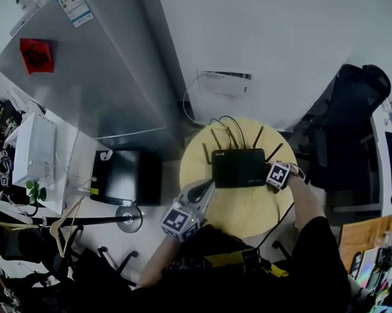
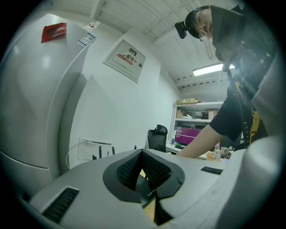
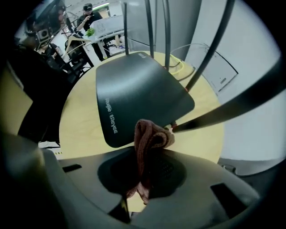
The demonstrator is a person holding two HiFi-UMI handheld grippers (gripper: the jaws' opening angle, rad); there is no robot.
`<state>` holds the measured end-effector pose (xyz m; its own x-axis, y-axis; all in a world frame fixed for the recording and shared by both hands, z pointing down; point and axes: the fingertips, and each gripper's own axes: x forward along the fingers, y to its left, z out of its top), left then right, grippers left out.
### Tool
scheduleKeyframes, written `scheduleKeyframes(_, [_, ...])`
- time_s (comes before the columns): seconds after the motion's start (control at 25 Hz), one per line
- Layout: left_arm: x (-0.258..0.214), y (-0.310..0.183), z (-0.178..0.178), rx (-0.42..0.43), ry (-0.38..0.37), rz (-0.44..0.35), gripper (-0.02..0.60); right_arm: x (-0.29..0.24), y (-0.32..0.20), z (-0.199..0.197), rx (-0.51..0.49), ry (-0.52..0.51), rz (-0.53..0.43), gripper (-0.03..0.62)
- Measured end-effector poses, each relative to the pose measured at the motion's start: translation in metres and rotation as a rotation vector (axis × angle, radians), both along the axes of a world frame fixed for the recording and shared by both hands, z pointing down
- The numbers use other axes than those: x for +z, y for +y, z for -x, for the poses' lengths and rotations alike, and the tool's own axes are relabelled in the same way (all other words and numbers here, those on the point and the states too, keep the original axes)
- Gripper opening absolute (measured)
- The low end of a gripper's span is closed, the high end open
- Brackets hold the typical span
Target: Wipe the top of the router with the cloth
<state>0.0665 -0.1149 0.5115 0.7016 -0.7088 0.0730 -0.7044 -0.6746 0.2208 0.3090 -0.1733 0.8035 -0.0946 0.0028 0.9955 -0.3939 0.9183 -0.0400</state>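
Your right gripper (image 3: 142,179) is clamped on the one cloth (image 3: 149,143), folded so that a wad projects past the tips. This probably lets fabric, not jaw, meet the single router (image 3: 138,98). The router lies flat on the round table (image 1: 249,212), and the cloth is at its near corner. Your left gripper (image 1: 200,192) has its jaws together and empty at the router's front edge, probably to steady it. Count two grippers and at least five antennas (image 3: 149,31)

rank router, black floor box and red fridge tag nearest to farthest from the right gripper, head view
1. router, beside it on the table
2. black box, on the floor left of the table
3. red tag, far upper left on the fridge
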Motion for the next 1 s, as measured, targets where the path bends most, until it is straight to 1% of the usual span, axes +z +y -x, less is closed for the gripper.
scheduleKeyframes(0.08, [0.001, 0.001, -0.002, 0.008, 0.004, 0.0, -0.006, 0.0, 0.005, -0.009, -0.013, 0.045, 0.013, 0.06])
scheduleKeyframes(0.16, [0.002, 0.003, -0.004, 0.017, 0.009, 0.002, -0.006, 0.001, 0.015, -0.009, 0.004, 0.04, 0.045, 0.06])
scheduleKeyframes(0.24, [0.001, 0.004, -0.005, 0.026, 0.018, 0.006, -0.006, 0.002, 0.02, -0.007, 0.04, 0.022, 0.051, 0.06])
scheduleKeyframes(0.36, [0.001, 0.004, -0.004, 0.044, 0.034, 0.004, -0.006, 0.0, 0.024, -0.008, 0.094, 0.025, 0.05, 0.06])
scheduleKeyframes(0.52, [0.005, 0.002, 0.002, 0.075, 0.046, 0.003, -0.006, 0.001, 0.043, -0.001, 0.189, 0.005, 0.087, 0.06])
scheduleKeyframes(0.64, [0.006, -0.001, 0.006, 0.124, 0.043, 0.015, -0.006, 0.003, 0.055, -0.002, 0.299, 0.022, 0.074, 0.06])
scheduleKeyframes(0.76, [0.003, -0.006, 0.008, 0.174, 0.051, 0.009, -0.006, 0.004, 0.057, -0.008, 0.444, 0.029, 0.038, 0.06])
scheduleKeyframes(0.88, [0.002, -0.012, 0.012, 0.211, 0.054, 0.013, -0.006, 0.006, 0.06, -0.002, 0.609, -0.023, 0.045, 0.06])
scheduleKeyframes(1.0, [0.001, -0.019, 0.016, 0.24, 0.057, 0.017, -0.006, 0.005, 0.065, 0.006, 0.746, -0.074, 0.067, 0.06])
